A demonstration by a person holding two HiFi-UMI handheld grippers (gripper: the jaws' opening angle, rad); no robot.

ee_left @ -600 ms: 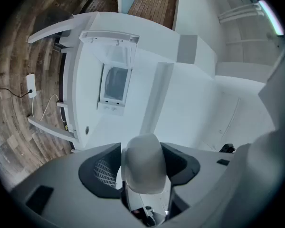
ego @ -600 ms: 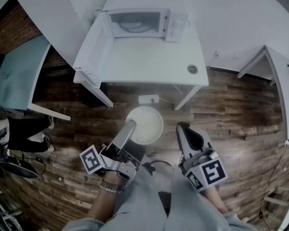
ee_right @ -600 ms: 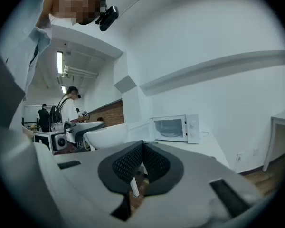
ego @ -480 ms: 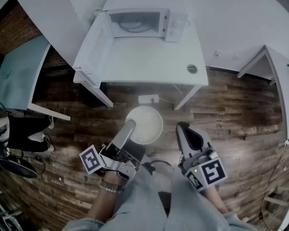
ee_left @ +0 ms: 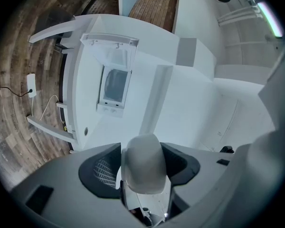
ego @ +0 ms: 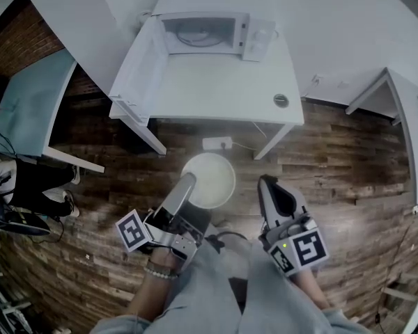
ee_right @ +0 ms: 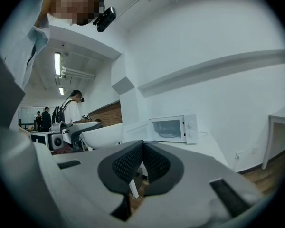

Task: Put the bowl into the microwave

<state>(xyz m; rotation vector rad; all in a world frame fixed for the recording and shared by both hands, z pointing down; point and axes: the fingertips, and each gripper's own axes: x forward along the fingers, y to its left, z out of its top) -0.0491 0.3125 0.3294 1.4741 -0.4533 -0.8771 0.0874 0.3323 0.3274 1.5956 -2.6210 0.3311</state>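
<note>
A white bowl [ego: 210, 178] hangs above the wooden floor in front of the white table [ego: 216, 96]. My left gripper [ego: 188, 184] is shut on its near-left rim; in the left gripper view the bowl's rim [ee_left: 142, 163] fills the gap between the pads. The white microwave [ego: 203, 35] stands at the table's back with its door [ego: 136, 62] swung open to the left; its cavity looks empty. My right gripper [ego: 268, 185] hovers right of the bowl, apart from it, jaws shut on nothing [ee_right: 142, 164]. The right gripper view shows the bowl [ee_right: 102, 134] and the microwave [ee_right: 170, 128].
A small round disc [ego: 281, 100] lies near the table's front right corner. A white power strip [ego: 216, 143] with a cable lies on the floor under the table's front edge. Another table [ego: 35, 106] stands left, a further one [ego: 404, 110] right. People stand at the left [ee_right: 71, 110].
Both grippers and the bowl keep their places. The table and microwave sit a touch further right in the head view.
</note>
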